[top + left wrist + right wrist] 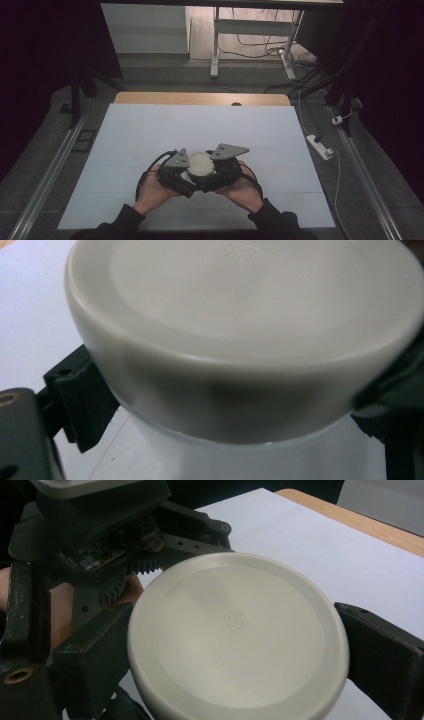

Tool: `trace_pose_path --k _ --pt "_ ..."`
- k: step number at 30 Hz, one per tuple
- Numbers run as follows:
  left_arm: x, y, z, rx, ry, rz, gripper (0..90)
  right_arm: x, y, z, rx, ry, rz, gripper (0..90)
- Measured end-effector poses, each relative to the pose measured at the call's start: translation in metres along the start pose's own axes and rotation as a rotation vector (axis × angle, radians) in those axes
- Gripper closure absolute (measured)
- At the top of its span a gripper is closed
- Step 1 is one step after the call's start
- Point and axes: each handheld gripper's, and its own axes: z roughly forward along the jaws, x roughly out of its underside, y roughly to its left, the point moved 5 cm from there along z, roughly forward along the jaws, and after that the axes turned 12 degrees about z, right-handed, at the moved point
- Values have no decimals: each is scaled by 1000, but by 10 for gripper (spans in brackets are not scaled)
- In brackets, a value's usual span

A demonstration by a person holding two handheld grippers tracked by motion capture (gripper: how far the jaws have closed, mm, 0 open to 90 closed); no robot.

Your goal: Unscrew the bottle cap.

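Observation:
A round white jar with a flat lid (201, 165) is held over the near middle of the white table sheet (200, 125), between both hands. My left gripper (175, 173) comes in from the left. In the left gripper view its jaws press the translucent jar body (240, 455) just under the lid (250, 305). My right gripper (225, 169) comes from the right, and its jaws clamp the rim of the lid (235, 640) on both sides. The other gripper's gears (115, 565) sit right behind the lid there. The jar's contents are hidden.
The sheet lies on a wooden table whose far edge (200, 98) shows beyond it. On the floor to the right are a white power strip (320, 146) and cables. A white desk frame (215, 45) stands behind. Metal rails (50, 170) run along both sides.

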Motion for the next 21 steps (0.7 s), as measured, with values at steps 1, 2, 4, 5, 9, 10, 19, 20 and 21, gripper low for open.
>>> trace_pose_path --k 1,2,4,5,9,10,19,20,21 --pt "0 -1 0 9 -3 9 73 0 0 0 1 4 -9 66" --pt "0 -1 0 9 -3 9 73 1 1 -1 -3 13 -23 66" --pt "1 -1 -1 32 -10 17 73 0 2 -1 -10 17 -26 66" --pt "1 -1 -2 47 -20 19 73 0 2 -3 -35 27 -37 67" --pt "0 -3 -5 108 -53 49 73 -1 2 -9 -115 44 -61 67" --pt "-1 -4 -5 123 -59 56 73 -1 2 -10 -137 51 -68 67" --pt "-1 -11 -7 238 -81 142 73 2 0 -17 -307 87 -115 67" --pt "-1 -12 -7 247 -83 149 73 3 2 -19 -337 96 -137 67" --pt "-2 -14 -7 259 -87 162 73 3 3 -20 -356 100 -155 67"
